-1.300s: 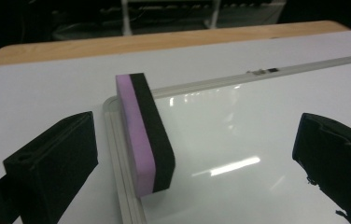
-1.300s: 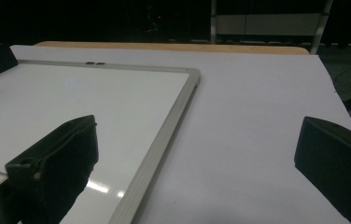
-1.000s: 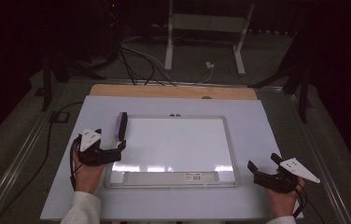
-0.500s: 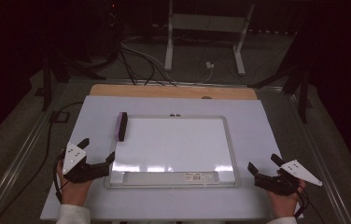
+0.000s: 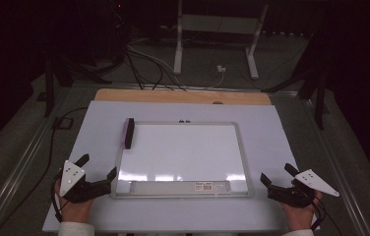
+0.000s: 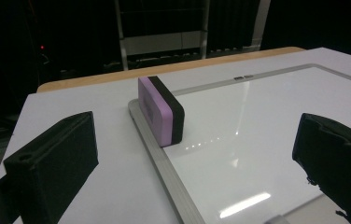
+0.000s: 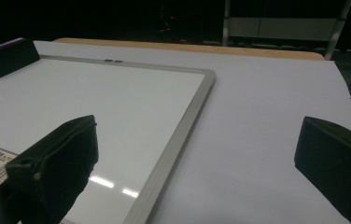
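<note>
Eraser [image 5: 129, 133]: block-shaped, purple body with black felt layer on one broad side. Stands on its long narrow edge, not flat, resting on the left frame rail near the far-left corner of the whiteboard [image 5: 183, 152], long axis along that rail, felt side facing the board. Whiteboard: rectangular, silver-framed, wiped clean, lying flat on the desk [image 5: 271, 128], label strip along near edge

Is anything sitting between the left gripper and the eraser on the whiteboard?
Nothing visible. The left gripper rests open at the whiteboard's near left corner, and the eraser stands on edge on the board's left frame farther up. Only bare frame and white table cover lie between them.
</note>
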`<action>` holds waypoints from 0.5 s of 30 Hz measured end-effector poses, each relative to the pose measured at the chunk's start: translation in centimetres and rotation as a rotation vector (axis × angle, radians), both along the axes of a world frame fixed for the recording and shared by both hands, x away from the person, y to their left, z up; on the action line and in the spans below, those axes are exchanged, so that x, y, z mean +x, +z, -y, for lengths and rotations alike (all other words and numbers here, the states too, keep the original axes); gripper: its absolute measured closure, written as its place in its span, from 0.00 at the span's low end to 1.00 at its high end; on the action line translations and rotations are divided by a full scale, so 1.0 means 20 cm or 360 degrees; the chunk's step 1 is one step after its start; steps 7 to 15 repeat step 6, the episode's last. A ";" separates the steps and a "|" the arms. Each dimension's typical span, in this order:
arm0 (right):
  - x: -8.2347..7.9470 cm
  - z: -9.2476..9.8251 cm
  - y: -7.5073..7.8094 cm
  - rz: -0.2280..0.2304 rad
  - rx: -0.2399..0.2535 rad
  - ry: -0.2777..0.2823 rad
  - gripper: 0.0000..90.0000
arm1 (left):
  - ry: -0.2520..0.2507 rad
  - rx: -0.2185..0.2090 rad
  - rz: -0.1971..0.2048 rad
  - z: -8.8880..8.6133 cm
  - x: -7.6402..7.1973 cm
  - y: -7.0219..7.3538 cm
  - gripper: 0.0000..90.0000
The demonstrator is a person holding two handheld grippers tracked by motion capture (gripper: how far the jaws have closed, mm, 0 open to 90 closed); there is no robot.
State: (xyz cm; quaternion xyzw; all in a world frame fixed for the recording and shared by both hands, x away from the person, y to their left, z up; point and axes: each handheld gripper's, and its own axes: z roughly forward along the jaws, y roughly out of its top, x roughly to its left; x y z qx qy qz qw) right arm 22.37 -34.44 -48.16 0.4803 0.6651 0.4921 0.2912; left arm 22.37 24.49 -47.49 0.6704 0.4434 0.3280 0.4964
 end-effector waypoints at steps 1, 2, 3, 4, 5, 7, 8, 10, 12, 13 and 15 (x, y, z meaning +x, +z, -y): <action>0.00 0.00 0.00 -0.0003 0.0001 0.0000 0.00 | 0.0002 -0.0001 -0.0002 0.00 0.00 0.00 0.01; 0.00 0.00 0.00 -0.0009 0.0003 -0.0002 0.00 | 0.0003 0.0000 -0.0006 0.00 -0.01 -0.01 0.01; 0.00 0.00 0.00 -0.0017 0.0000 -0.0002 0.00 | 0.0006 0.0003 -0.0009 -0.01 -0.01 -0.01 0.01; 0.01 0.00 -0.01 -0.0029 -0.0004 -0.0001 0.00 | 0.0015 0.0004 -0.0014 -0.01 -0.01 -0.01 0.01; 0.01 0.00 -0.01 -0.0045 -0.0007 -0.0001 0.00 | 0.0024 0.0005 -0.0019 -0.01 -0.01 -0.02 0.01; 0.01 0.00 -0.02 -0.0060 -0.0010 -0.0004 0.00 | 0.0030 0.0001 -0.0022 -0.02 -0.01 -0.02 0.01; 0.01 0.00 -0.02 -0.0060 -0.0010 -0.0004 0.00 | 0.0030 0.0001 -0.0022 -0.02 -0.01 -0.02 0.01; 0.01 0.00 -0.02 -0.0060 -0.0010 -0.0004 0.00 | 0.0030 0.0001 -0.0022 -0.02 -0.01 -0.02 0.01; 0.01 0.00 -0.02 -0.0060 -0.0010 -0.0004 0.00 | 0.0030 0.0001 -0.0022 -0.02 -0.01 -0.02 0.01; 0.01 0.00 -0.02 -0.0060 -0.0010 -0.0004 0.00 | 0.0030 0.0001 -0.0022 -0.02 -0.01 -0.02 0.01; 0.01 0.00 -0.02 -0.0060 -0.0010 -0.0004 0.00 | 0.0030 0.0001 -0.0022 -0.02 -0.01 -0.02 0.01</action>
